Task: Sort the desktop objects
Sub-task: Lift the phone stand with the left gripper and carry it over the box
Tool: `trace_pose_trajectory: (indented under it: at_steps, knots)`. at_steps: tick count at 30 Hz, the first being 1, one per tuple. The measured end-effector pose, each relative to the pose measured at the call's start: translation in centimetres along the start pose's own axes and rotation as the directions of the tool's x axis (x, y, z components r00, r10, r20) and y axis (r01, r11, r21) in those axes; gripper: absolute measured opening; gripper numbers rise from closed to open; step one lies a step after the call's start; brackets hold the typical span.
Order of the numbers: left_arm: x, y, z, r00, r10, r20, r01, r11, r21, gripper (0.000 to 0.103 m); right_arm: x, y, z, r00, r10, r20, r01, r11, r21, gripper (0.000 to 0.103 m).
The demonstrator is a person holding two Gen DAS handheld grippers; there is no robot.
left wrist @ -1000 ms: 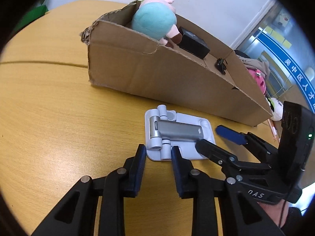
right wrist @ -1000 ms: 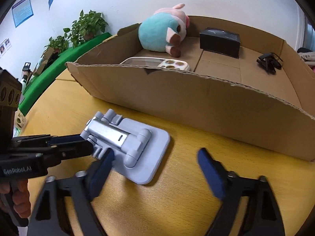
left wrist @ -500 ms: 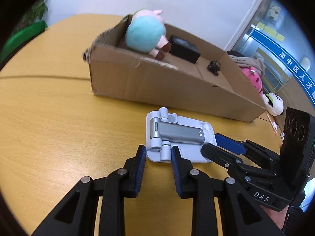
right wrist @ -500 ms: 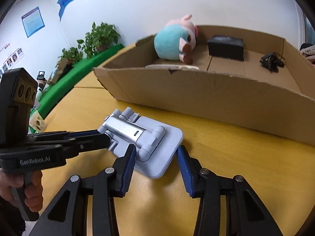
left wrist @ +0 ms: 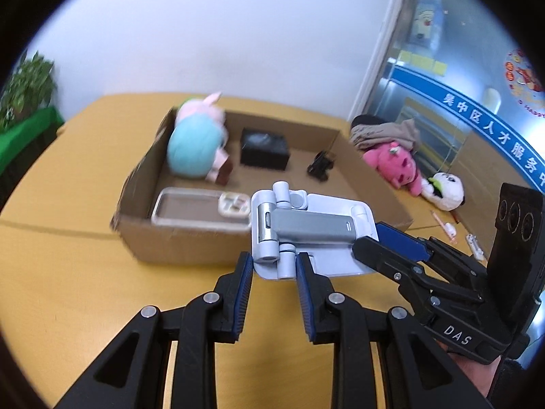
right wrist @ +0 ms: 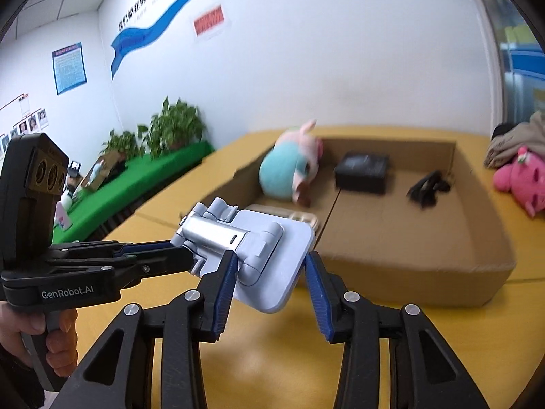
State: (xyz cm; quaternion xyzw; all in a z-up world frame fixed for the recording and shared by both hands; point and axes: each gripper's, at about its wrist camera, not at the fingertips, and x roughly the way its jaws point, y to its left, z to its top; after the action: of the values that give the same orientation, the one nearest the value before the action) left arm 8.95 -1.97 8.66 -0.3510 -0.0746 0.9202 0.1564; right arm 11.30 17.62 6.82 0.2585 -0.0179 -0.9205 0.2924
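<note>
A light grey folding phone stand (left wrist: 313, 228) hangs in the air just in front of the cardboard box (left wrist: 177, 245), held from two sides. My left gripper (left wrist: 273, 272) is shut on its hinge end. My right gripper (right wrist: 269, 272) is shut across its base plate (right wrist: 289, 248), both blue pads touching the plate's edges. In the left wrist view the right gripper (left wrist: 378, 242) comes in from the right. In the right wrist view the left gripper (right wrist: 184, 255) comes in from the left. The box holds a teal and pink plush (left wrist: 196, 150), a black case (left wrist: 265, 148), a black clip (left wrist: 320, 165) and a phone case (left wrist: 201, 209).
The box stands on a yellow wooden table (left wrist: 85, 289). Right of the box lie a pink plush (left wrist: 391, 167), a panda plush (left wrist: 444, 191), a heap of clothes (left wrist: 385, 133) and pens (left wrist: 442, 226). Potted plants (right wrist: 173, 129) and a green strip line the far left.
The right gripper's jaws closed onto the stand's plate. Both grippers then rose with the stand, which left the table and now hangs level with the box's rim.
</note>
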Motion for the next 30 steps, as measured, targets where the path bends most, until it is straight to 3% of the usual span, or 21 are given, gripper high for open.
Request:
trace_pose_trajectory:
  at_steps: [10,30]
  knots:
    - [-0.6,-4.1,3.9,0.997,-0.016,0.077,0.010,0.996,0.084,0.025,-3.5,-1.8,3.5,0.993,-0.055,0.107,0.055,0.998,-0.001,0.045]
    - [1.0,-6.4,10.7,0.989,-0.025,0.146,-0.001,0.985,0.173,0.025,-3.3,-4.1,9.8,0.979,-0.114,0.168,0.117,0.993,-0.012,0.045]
